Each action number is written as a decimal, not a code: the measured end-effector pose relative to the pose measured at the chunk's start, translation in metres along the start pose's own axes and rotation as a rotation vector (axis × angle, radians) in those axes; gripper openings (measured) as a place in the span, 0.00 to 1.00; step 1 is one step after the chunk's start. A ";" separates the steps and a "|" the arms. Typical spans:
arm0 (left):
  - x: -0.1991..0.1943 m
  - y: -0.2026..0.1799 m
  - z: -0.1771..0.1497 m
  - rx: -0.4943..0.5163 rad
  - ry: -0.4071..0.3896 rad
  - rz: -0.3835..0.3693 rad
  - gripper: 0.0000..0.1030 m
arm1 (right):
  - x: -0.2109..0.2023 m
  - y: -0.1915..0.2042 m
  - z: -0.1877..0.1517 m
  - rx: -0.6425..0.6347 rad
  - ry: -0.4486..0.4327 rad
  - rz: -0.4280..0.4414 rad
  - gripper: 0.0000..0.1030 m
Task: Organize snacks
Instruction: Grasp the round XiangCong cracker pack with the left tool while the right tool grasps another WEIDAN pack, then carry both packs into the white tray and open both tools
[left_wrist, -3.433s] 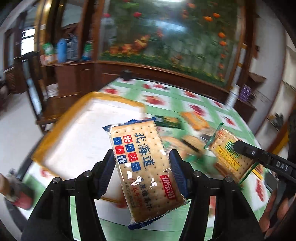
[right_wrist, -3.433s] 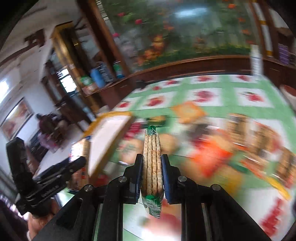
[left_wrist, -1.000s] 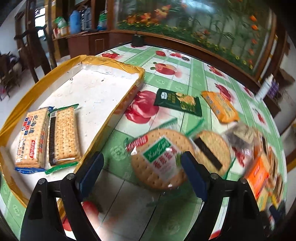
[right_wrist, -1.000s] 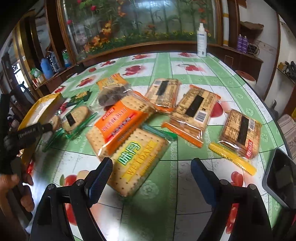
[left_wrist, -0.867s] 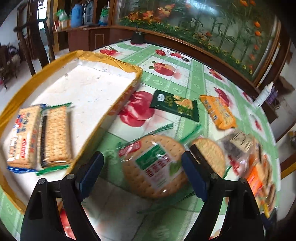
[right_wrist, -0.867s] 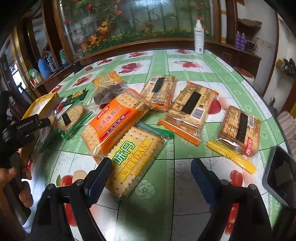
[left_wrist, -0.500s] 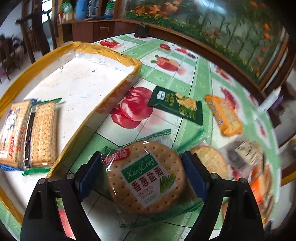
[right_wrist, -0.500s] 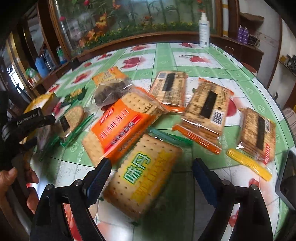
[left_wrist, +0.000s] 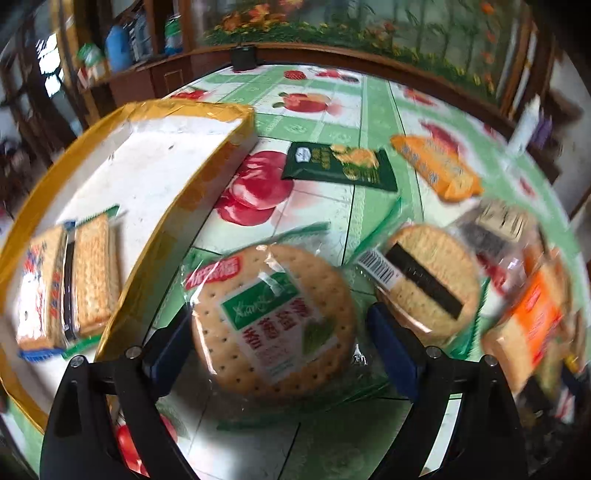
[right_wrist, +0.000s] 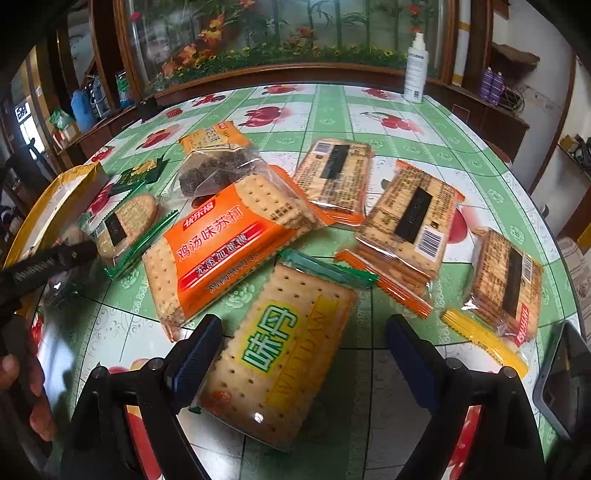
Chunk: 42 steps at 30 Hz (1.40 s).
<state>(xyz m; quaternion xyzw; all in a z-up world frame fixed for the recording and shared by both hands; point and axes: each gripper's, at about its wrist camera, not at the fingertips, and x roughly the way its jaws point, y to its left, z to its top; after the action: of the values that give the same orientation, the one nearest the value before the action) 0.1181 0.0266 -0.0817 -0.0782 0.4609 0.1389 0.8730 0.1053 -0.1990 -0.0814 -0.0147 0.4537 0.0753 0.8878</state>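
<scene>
A: Left wrist view first: the left gripper (left_wrist: 279, 341) straddles the round cracker pack (left_wrist: 273, 319), jaws spread and opening wider, pads clear of the wrapper on both sides. Nothing gripped.

B: And the pack's place?

A: On the tablecloth (left_wrist: 325, 199), near the camera, just right of the yellow-rimmed tray (left_wrist: 192, 192). A 2nd round pack (left_wrist: 424, 277) lies just beside it on the right, close to the right pad (left_wrist: 391, 350).

B: So the risk?

A: That pad could snag the neighbour's wrapper and drag both. Also the wrapper is slack film (glossy, likely slippery), so a squeeze on film alone may let the crackers slide out, and a hard one could crack them.

B: Right wrist view?

A: The right gripper (right_wrist: 301, 356) is spread too, empty, over the yellow-green pack (right_wrist: 277, 354). That pack sits skewed between the jaws, its left edge touching or nearly touching the left pad (right_wrist: 197, 352), with a clear gap at the right.

B: So closing would push it?

A: I'd judge it twists, or gets pinched at a corner. The orange pack (right_wrist: 221, 243) sits just beside it at far left, perhaps overlapping a corner, and might shift along.

B: The tray?

A: 2 packs (left_wrist: 68, 284) lie at its near left end.
</scene>
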 end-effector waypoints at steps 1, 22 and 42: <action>0.000 0.001 0.000 -0.004 -0.002 -0.002 0.89 | 0.001 0.000 0.001 -0.002 0.001 0.000 0.89; -0.045 -0.002 -0.008 0.121 -0.172 -0.073 0.74 | -0.033 -0.019 -0.006 0.036 -0.101 0.130 0.47; -0.092 0.072 -0.014 0.009 -0.280 -0.009 0.74 | -0.075 0.059 0.012 -0.084 -0.189 0.294 0.47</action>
<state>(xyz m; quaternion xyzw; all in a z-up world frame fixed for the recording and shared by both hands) 0.0350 0.0753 -0.0145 -0.0560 0.3348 0.1427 0.9298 0.0635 -0.1480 -0.0112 0.0220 0.3619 0.2244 0.9045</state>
